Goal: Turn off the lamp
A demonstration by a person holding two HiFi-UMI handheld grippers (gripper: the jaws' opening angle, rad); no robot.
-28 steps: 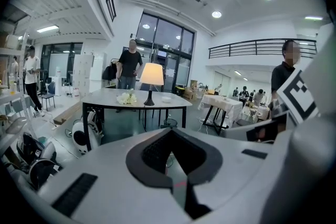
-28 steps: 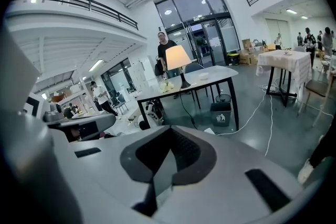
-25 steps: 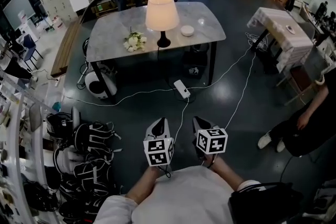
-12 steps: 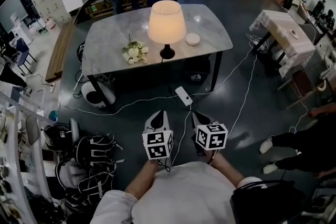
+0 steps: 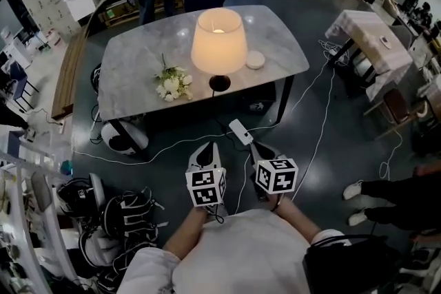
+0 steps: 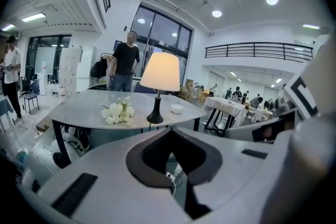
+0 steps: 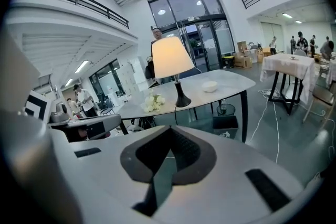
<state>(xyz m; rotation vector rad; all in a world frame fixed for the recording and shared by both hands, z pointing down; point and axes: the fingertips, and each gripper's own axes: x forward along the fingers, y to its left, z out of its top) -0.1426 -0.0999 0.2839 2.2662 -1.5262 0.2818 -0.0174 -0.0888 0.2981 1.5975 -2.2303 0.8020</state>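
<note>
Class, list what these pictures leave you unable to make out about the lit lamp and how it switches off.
- Lamp switch: none shows in any view; the shade hides the bulb holder.
- Where the lamp plugs in: the table top hides it, head view.
- Power strip on the floor: too small in the head view to tell buttons.

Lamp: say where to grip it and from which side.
Grip the lamp by its slim black stem under the shade, coming from the near table edge: the shade looks too wide for jaws, and flowers sit left of it.
</note>
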